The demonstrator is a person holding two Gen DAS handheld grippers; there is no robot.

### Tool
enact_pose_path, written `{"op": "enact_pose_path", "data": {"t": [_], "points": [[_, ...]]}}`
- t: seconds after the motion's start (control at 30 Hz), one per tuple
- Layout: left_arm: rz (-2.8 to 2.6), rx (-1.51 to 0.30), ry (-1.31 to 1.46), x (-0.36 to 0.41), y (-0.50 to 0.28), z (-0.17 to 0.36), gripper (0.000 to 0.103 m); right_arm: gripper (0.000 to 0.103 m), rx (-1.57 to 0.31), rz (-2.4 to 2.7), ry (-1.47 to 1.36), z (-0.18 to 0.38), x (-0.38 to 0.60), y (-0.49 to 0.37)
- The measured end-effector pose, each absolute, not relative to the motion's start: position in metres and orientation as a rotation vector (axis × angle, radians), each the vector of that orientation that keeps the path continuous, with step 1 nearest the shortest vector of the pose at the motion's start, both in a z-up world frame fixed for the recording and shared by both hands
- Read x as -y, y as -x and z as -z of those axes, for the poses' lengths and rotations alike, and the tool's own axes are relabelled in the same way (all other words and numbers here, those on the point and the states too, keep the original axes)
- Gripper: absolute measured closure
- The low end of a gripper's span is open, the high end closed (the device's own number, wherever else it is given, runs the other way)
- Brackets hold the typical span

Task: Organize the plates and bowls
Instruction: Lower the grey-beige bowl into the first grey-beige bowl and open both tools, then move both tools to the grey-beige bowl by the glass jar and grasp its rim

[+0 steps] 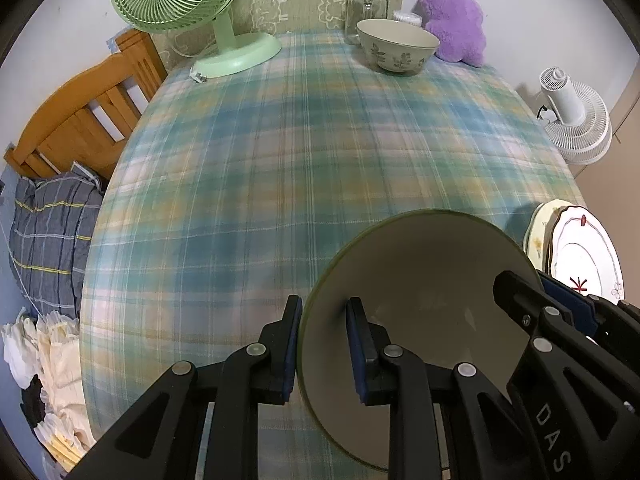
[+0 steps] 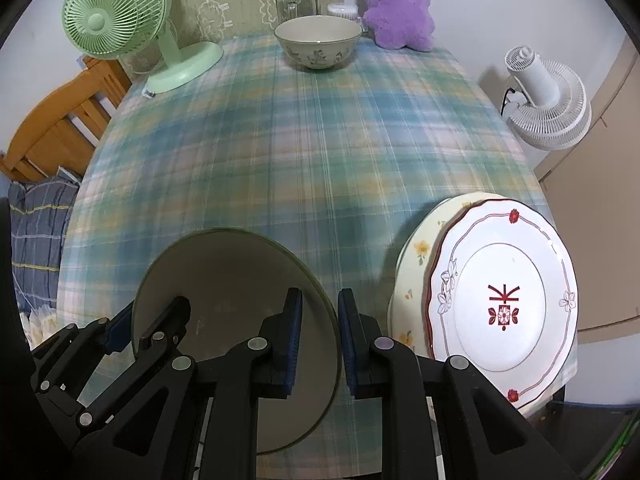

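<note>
Between both sets of jaws, clamped on opposite rims, the green-rimmed bowl (image 1: 420,280) should descend level, both grips even, beside the plate stack (image 2: 500,292).

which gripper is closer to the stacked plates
Right. The right gripper clamps the bowl rim on the side next to the plates; the left gripper clamps the opposite rim, a bowl's width farther away.
</note>
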State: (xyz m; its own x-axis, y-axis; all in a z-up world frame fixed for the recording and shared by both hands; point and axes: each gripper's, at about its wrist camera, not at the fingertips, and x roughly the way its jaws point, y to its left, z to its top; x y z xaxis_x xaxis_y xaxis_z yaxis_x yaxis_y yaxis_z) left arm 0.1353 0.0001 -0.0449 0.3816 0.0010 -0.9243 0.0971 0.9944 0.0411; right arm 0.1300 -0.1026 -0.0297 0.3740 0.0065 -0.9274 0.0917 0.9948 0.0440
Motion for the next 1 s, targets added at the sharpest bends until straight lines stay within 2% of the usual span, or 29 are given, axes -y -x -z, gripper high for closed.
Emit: {"op": "enact_pose_path", "data": {"t": [0.2,0.33,0.4,0.5,0.53,0.57,0.6,0.63,0.7,1.0], "points": [[0.070,-1.180,-0.099,0.000,-0.137,0.046,0.081,0.081,-1.184,0.054,-0.099,0.032,0.105,-0.133],[0.106,-1.189,-0.086,0.001,-0.136,0.046,0.062,0.081,-1.182,0.050,-0.101,0.031,0.105,-0.133],[0.125,-1.188,-0.088,0.002,-0.133,0.045,0.050,0.079,-1.184,0.039,-0.092,0.031,0.104,-0.133],[0.135,-1.185,-0.098,0.000,-0.131,0.040,0.038,0.069,-1.196,0.025,-0.095,0.031,0.103,-0.131],[0.133,-1.183,-0.097,-0.002,-0.130,0.038,0.036,0.061,-1.196,0.027,-0.097,0.030,0.102,-0.130],[0.135,-1.181,-0.089,-0.004,-0.130,0.036,0.028,0.057,-1.190,0.032,-0.098,0.027,0.102,-0.129],[0.141,-1.174,-0.087,-0.005,-0.130,0.034,0.023,0.046,-1.182,0.038,-0.100,0.025,0.102,-0.127],[0.145,-1.165,-0.089,-0.005,-0.129,0.031,0.023,0.036,-1.176,0.041,-0.105,0.024,0.102,-0.125],[0.151,-1.149,-0.092,-0.006,-0.129,0.024,0.022,0.033,-1.156,0.041,-0.114,0.017,0.101,-0.123],[0.130,-1.091,-0.085,-0.001,-0.145,-0.006,0.021,0.030,-1.097,0.030,-0.117,-0.013,0.106,-0.132]]}}
